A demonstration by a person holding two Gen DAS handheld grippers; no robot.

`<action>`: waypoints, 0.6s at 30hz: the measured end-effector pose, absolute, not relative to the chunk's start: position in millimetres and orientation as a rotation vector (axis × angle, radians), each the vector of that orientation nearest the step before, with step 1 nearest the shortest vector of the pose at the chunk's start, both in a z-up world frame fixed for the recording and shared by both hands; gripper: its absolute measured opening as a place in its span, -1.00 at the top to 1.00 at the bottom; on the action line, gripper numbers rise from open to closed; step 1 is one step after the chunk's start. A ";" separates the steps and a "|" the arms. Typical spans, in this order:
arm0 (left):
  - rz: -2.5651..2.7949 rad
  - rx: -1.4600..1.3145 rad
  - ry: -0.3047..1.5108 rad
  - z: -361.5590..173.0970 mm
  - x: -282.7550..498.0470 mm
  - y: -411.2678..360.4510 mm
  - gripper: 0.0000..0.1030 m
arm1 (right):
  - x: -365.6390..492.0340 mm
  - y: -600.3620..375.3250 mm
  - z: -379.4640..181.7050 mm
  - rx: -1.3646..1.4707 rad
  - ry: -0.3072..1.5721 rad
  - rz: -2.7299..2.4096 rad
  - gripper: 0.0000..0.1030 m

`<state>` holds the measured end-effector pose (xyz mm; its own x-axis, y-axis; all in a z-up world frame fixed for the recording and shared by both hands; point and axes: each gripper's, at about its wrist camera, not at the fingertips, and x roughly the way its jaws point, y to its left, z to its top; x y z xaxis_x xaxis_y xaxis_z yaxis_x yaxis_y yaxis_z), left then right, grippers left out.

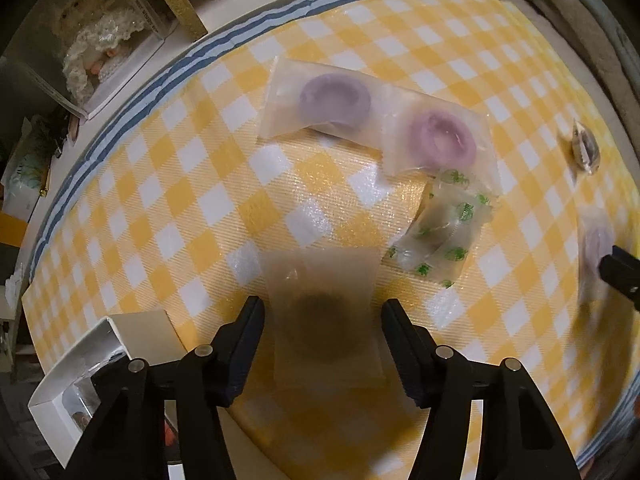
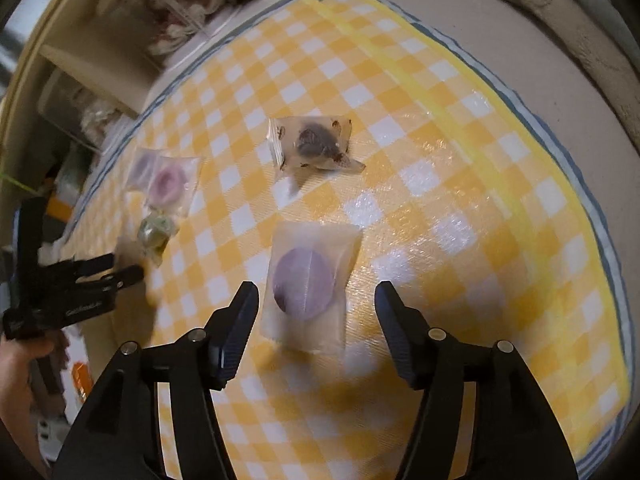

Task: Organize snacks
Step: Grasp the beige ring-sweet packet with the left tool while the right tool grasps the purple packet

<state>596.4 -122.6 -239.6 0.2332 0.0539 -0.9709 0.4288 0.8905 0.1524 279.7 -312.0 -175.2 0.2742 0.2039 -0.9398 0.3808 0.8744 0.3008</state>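
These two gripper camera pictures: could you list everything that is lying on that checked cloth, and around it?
Yellow and white checked tablecloth: one, covers the table.
Frosted packet with a dark round snack: one, between the left gripper's fingers, not pressed.
Frosted packet with a violet ring snack: one, far side of the cloth.
Frosted packet with a pink ring snack: one, overlapping the violet one.
Clear green-printed wrapper: one, just below the pink packet.
Frosted packet with a lilac disc: one, between the right gripper's fingers, untouched.
Clear packet with a dark lump: one, farther off.
White cardboard box: one, open, cloth's left edge.
Left gripper: black, open.
Right gripper: black, open.
Hand: holds the left gripper.
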 end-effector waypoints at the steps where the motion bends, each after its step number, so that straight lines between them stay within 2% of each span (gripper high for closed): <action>1: -0.272 0.429 1.322 -240.5 596.3 -122.0 -0.18 | 280.3 -306.5 -177.6 0.537 1.300 -0.149 -0.28; 3: -0.281 0.411 1.327 -241.2 596.8 -114.0 -0.12 | 281.4 -297.8 -178.4 0.515 1.278 -0.192 -0.36; 9: -0.294 0.370 1.322 -230.4 580.6 -90.6 0.01 | 283.3 -264.9 -187.1 0.290 1.236 -0.270 -0.38; 12: -0.289 0.332 1.312 -222.2 568.0 -87.9 0.10 | 279.6 -261.4 -188.7 0.228 1.213 -0.276 -0.24; 14: -0.277 0.296 1.293 -219.0 557.8 -83.0 0.12 | 279.2 -263.0 -188.1 0.223 1.200 -0.269 -0.02; 18: -0.263 0.279 1.256 -216.3 544.8 -75.5 0.16 | 275.6 -267.8 -186.2 0.233 1.192 -0.236 0.05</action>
